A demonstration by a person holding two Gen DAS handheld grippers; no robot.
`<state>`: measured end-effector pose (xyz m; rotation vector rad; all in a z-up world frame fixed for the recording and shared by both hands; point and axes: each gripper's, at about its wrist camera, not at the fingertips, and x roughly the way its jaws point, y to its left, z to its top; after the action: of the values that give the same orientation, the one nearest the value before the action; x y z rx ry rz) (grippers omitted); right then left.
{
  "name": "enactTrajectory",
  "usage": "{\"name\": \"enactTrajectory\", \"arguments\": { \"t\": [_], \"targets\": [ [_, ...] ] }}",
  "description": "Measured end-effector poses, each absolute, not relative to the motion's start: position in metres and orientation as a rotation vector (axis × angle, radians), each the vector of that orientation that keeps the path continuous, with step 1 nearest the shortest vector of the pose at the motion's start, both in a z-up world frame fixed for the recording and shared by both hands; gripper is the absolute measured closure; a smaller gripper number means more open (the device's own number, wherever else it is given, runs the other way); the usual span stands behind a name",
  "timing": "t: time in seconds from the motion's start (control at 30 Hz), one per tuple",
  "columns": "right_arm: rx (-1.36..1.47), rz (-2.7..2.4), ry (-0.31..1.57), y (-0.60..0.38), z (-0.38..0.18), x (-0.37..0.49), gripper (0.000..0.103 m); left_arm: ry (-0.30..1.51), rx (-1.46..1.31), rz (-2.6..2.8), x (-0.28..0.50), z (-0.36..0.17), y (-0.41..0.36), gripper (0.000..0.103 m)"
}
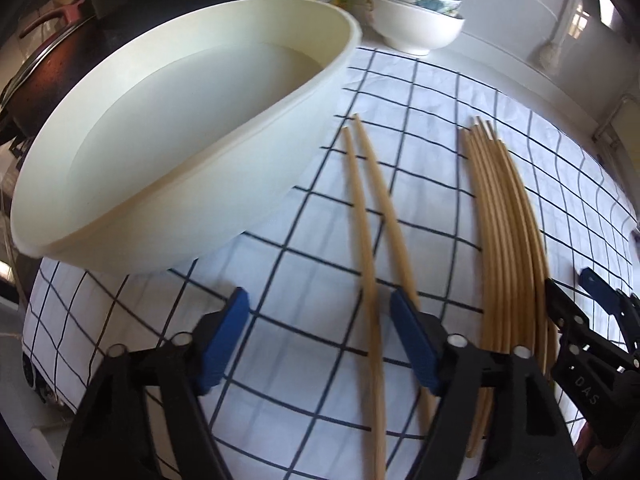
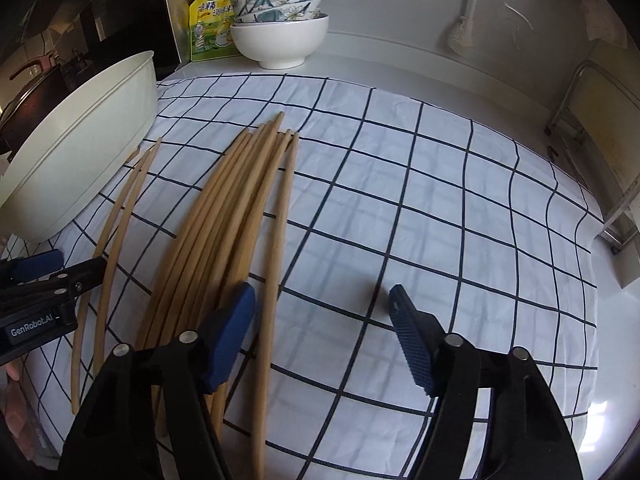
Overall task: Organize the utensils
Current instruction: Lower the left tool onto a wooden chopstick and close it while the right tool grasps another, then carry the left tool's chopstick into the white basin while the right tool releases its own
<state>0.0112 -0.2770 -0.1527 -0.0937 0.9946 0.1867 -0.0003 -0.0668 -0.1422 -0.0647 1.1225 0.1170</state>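
My left tongs (image 1: 320,312) released, jaws apart over two chopsticks (image 1: 368,216) on the cloth (image 2: 400,200) beside the basin (image 1: 180,128). Right tongs (image 2: 322,304) released, nothing gripped; chopstick bundle (image 2: 224,220) at its left finger.

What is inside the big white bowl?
The big white bowl looks empty: the left wrist view shows only its smooth pale floor and walls. The part just behind its near rim is hidden. The chopsticks lie outside it on the checked cloth.
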Motion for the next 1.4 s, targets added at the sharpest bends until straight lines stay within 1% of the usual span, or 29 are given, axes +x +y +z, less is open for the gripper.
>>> {"name": "enactTrajectory", "arguments": {
  "t": [0.03, 0.1, 0.13, 0.17, 0.2, 0.23, 0.27, 0.73, 0.87, 1.0, 1.17, 1.33, 1.4],
  "targets": [
    [-0.099, 0.199, 0.992, -0.275, -0.152, 0.011, 0.046, 1.121, -0.059, 0.101, 0.001, -0.141, -0.071, 0.046],
    [-0.111, 0.222, 0.99, -0.272, -0.151, 0.011, 0.059, 1.12, -0.049, 0.078, 0.004, -0.14, -0.077, 0.062],
    [-0.115, 0.234, 0.992, -0.27, -0.15, 0.012, 0.063, 1.12, -0.042, 0.063, 0.005, -0.139, -0.082, 0.066],
    [-0.122, 0.246, 0.993, -0.268, -0.15, 0.012, 0.071, 1.12, -0.038, 0.052, 0.006, -0.138, -0.083, 0.076],
    [-0.131, 0.255, 0.995, -0.267, -0.15, 0.012, 0.082, 1.12, -0.034, 0.04, 0.01, -0.139, -0.087, 0.081],
    [-0.137, 0.261, 0.997, -0.266, -0.15, 0.012, 0.086, 1.121, -0.028, 0.026, 0.011, -0.139, -0.09, 0.091],
    [-0.137, 0.266, 1.001, -0.265, -0.149, 0.012, 0.096, 1.124, -0.028, 0.011, 0.012, -0.139, -0.093, 0.095],
    [0.021, 0.245, 1.021, -0.286, -0.141, 0.014, 0.097, 1.131, -0.012, -0.124, 0.033, -0.126, -0.125, 0.096],
    [0.056, 0.213, 0.995, -0.294, -0.125, 0.012, 0.097, 1.117, -0.014, -0.149, 0.03, -0.11, -0.121, 0.096],
    [0.096, 0.2, 0.963, -0.296, -0.098, 0.012, 0.097, 1.074, -0.02, -0.182, 0.034, -0.082, -0.118, 0.096],
    [0.126, 0.228, 0.906, -0.277, -0.053, 0.017, 0.097, 1.006, -0.045, -0.185, 0.04, -0.038, -0.091, 0.096],
    [0.106, 0.307, 0.847, -0.228, -0.017, 0.031, 0.097, 0.928, -0.059, -0.12, 0.042, 0.0, -0.037, 0.096],
    [0.102, 0.347, 0.837, -0.204, -0.009, 0.04, 0.097, 0.908, -0.063, -0.089, 0.044, 0.007, -0.015, 0.096]
  ]
}}
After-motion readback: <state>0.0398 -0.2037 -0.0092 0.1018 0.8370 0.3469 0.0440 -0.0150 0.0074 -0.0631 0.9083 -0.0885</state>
